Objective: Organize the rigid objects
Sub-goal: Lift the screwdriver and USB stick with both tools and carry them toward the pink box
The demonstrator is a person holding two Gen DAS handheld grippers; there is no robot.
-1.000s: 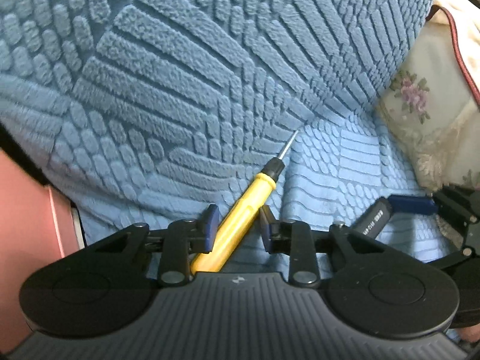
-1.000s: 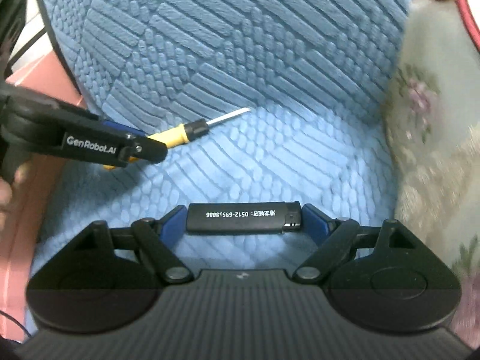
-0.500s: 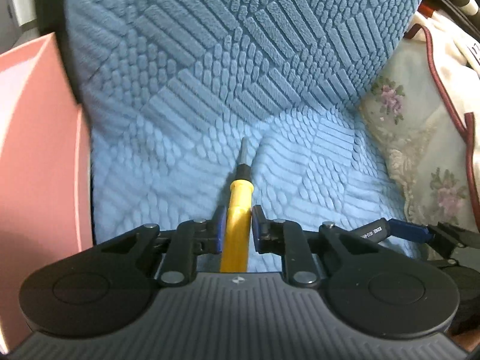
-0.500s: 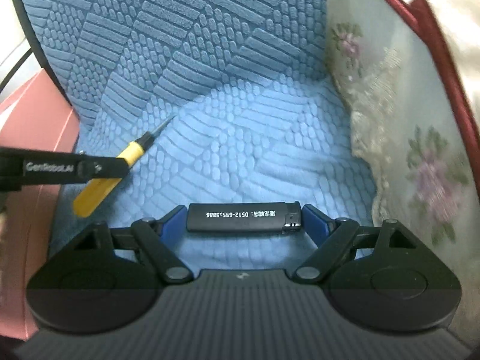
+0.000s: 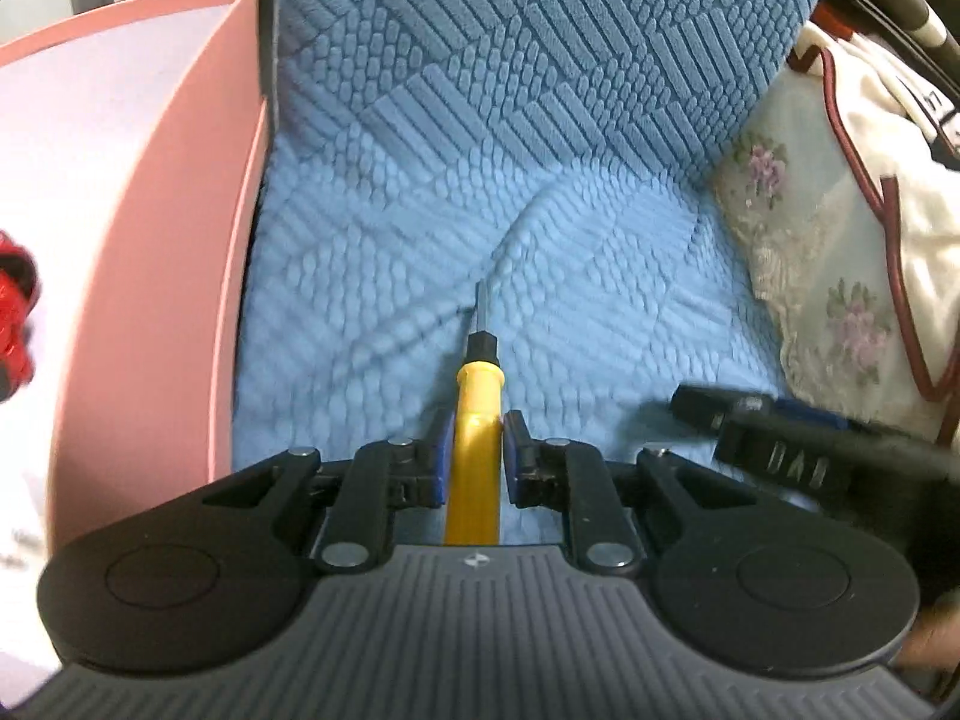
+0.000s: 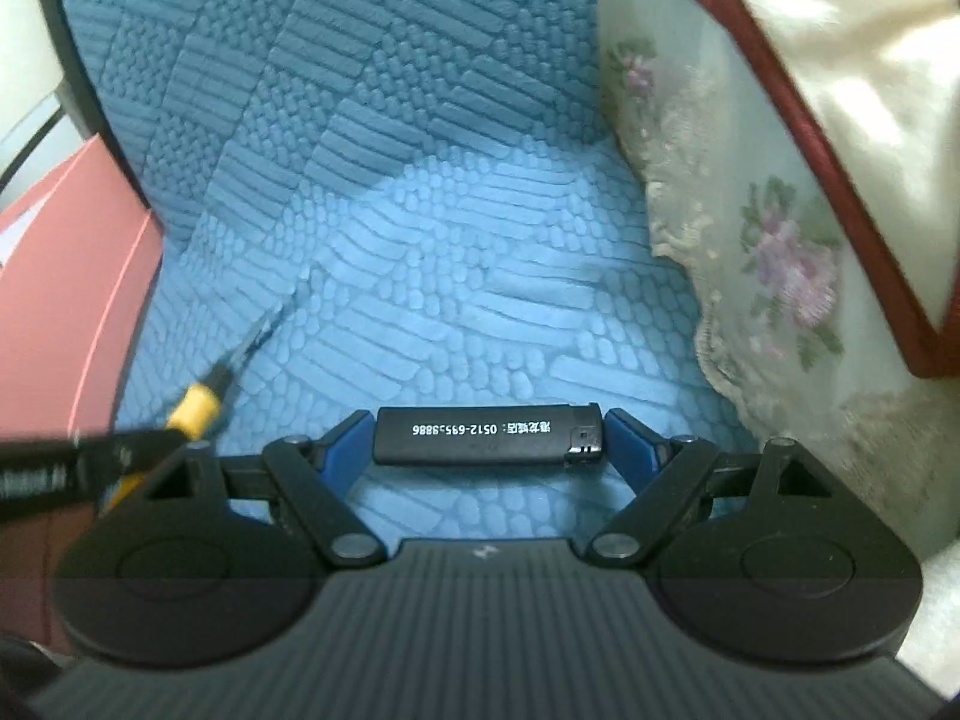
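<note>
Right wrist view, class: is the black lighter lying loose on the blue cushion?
No, the lighter is clamped end to end between the right gripper's blue pads, held above the blue cushion.

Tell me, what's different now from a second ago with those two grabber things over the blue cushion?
The left gripper has closed on the yellow screwdriver, which lay loosely slanted between its jaws before and now points straight ahead. It has carried it toward the pink box, now much nearer. The right gripper holds the black lighter crosswise exactly as before, though its view has drifted toward the floral cushion.
</note>
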